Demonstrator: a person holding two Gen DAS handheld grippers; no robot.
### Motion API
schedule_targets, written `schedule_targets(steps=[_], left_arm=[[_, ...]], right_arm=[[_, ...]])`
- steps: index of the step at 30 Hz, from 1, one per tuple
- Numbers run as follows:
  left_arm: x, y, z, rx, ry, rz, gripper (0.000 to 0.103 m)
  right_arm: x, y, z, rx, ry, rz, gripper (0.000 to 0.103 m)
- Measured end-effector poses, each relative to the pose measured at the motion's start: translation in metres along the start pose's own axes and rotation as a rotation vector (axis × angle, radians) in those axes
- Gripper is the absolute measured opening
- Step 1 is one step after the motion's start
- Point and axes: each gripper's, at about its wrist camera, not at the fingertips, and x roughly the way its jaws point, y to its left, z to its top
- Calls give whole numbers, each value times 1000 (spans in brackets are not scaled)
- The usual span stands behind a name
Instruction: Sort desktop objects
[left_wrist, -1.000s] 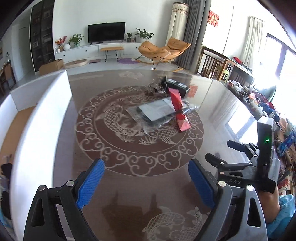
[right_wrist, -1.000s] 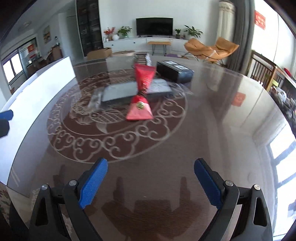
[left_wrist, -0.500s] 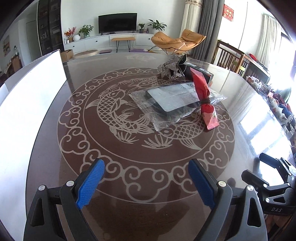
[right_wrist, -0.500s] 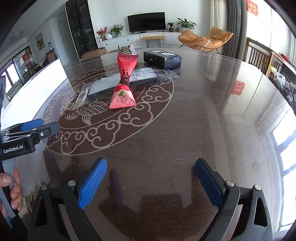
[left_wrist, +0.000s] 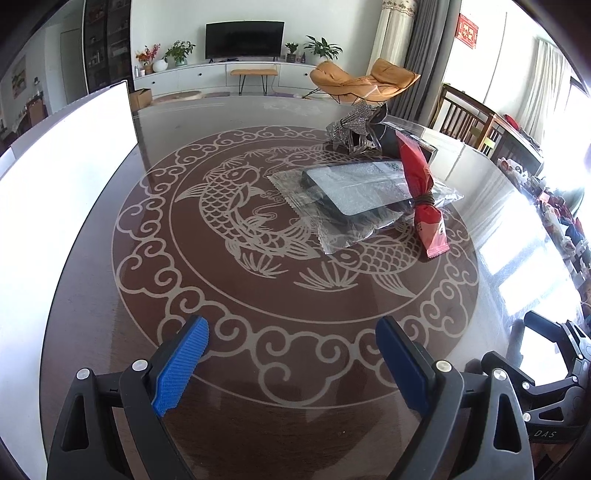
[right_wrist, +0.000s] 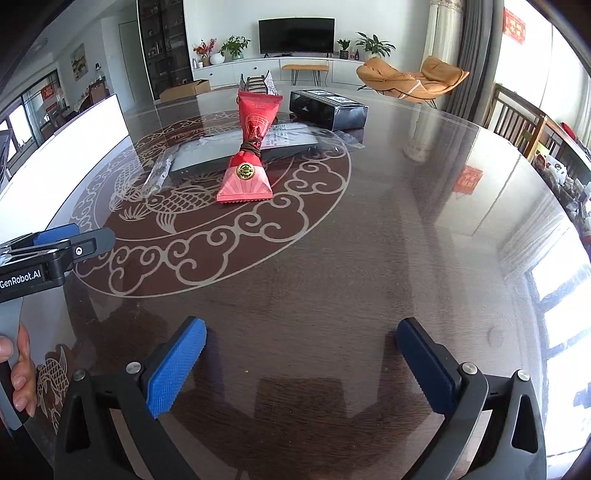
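A red snack pouch (left_wrist: 424, 199) (right_wrist: 251, 158), tied at its waist, leans across a flat dark device in a clear plastic bag (left_wrist: 354, 192) (right_wrist: 207, 151) near the middle of the round koi-pattern table (left_wrist: 258, 295). Behind them lie a black box (right_wrist: 327, 109) and a silver glittery item (left_wrist: 351, 127). My left gripper (left_wrist: 291, 354) hovers open over the table's near edge, well short of the pile, with nothing between its fingers. My right gripper (right_wrist: 301, 354) also hangs over bare tabletop, its jaws opening and nothing between them.
A tall white box wall (left_wrist: 55, 206) (right_wrist: 74, 147) stands along the table's left side. A hand (right_wrist: 18, 373) holds the left gripper's handle at the left edge of the right wrist view. Chairs and clutter line the right side beyond the table.
The left gripper has dropped lower and nearer the table, so the pile looks larger, and it now shows at the left of the right wrist view. The right jaws have spread slightly.
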Motion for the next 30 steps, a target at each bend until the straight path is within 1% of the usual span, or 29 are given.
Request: schedule_targets(steps=[6, 13, 16, 30], left_arm=[[0, -1, 0, 4, 1, 3, 93], [3, -5, 0, 30, 18, 3, 100], [4, -6, 1, 40, 23, 12, 101], [2, -5, 1, 39, 22, 5, 102]], right_arm=[[0, 0, 0, 0, 0, 0, 103], [0, 0, 0, 0, 0, 0, 103], [0, 0, 0, 0, 0, 0, 103], [0, 0, 0, 1, 0, -1, 103]])
